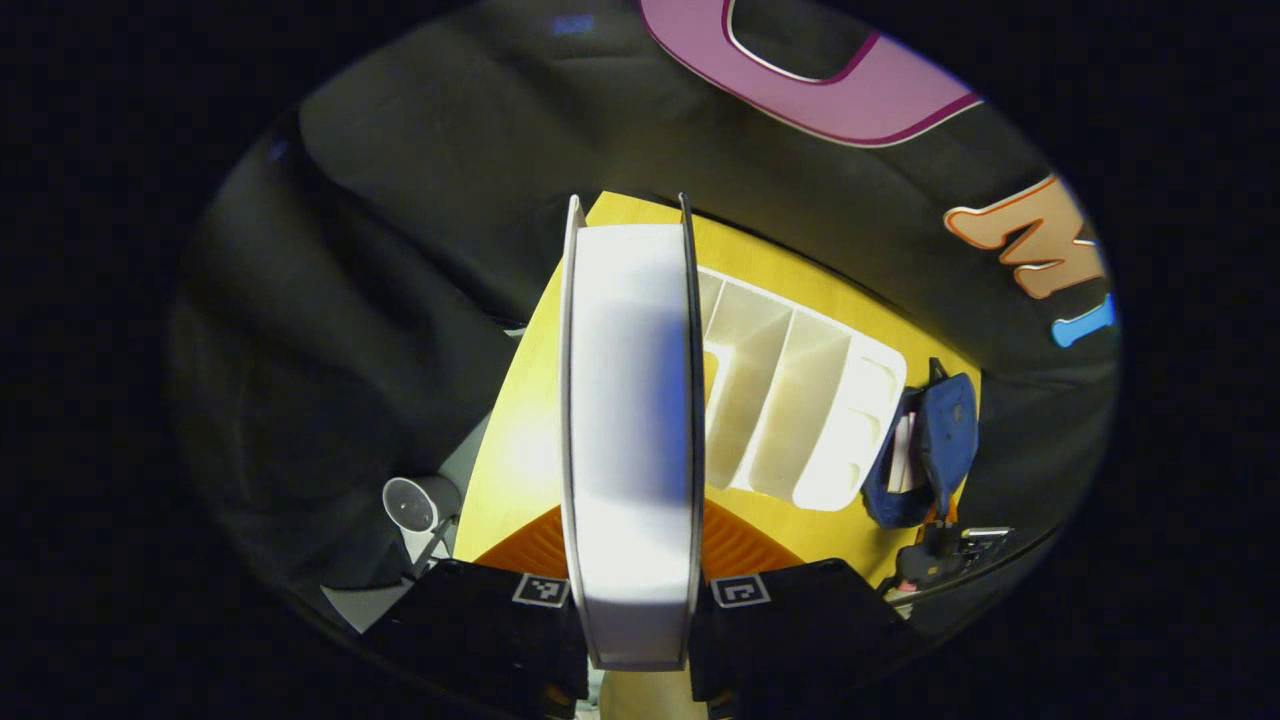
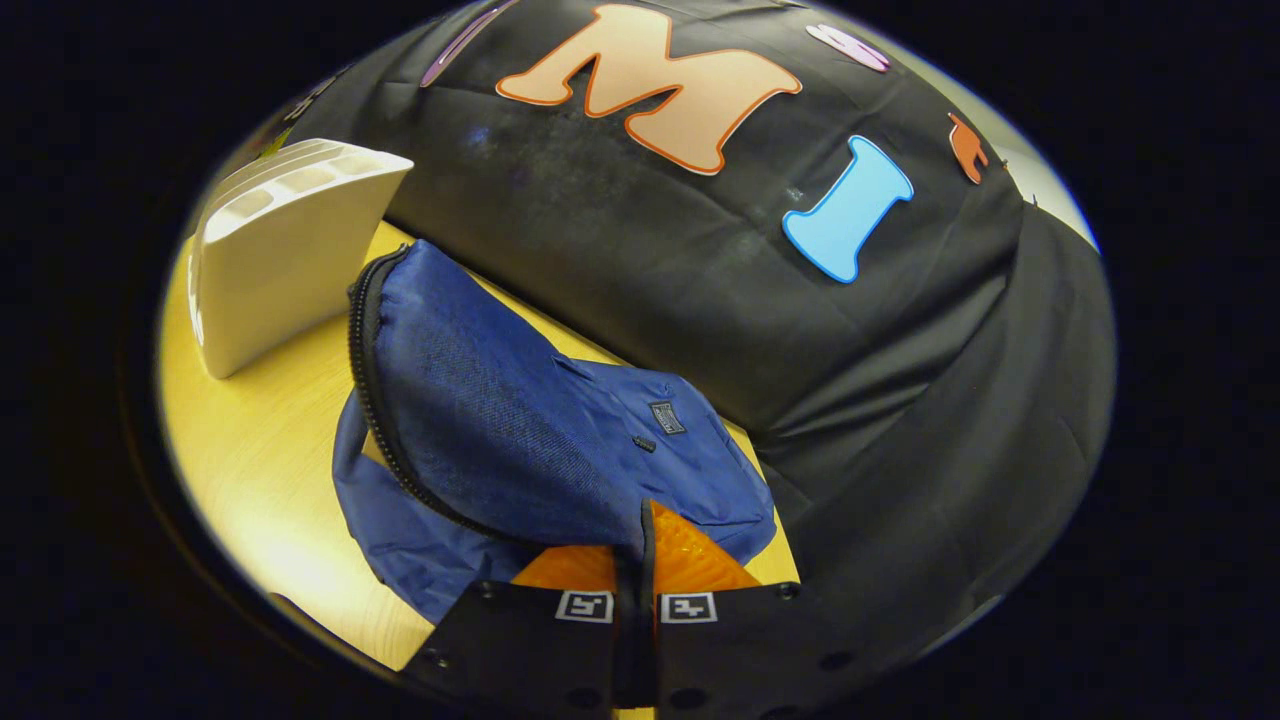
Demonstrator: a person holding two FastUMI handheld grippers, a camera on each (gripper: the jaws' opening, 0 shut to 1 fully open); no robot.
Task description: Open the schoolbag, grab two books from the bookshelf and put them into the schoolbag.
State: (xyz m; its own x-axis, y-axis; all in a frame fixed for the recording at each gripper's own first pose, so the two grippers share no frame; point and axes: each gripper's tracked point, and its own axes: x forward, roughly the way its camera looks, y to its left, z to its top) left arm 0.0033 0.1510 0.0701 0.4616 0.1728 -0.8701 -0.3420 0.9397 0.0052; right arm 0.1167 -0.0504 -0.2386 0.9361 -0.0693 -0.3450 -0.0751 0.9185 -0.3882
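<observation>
You have a book (image 1: 632, 440) clamped edge-on in your left gripper (image 1: 637, 610), lifted above the table (image 1: 520, 450), beside the bookshelf (image 1: 800, 400). Your right gripper (image 2: 636, 570) has its jaws pinched on the bag (image 2: 520, 440) flap beyond the bookshelf. Judging by this, you are mid-transfer: next, hold the flap up and carry the book into the mouth.
</observation>
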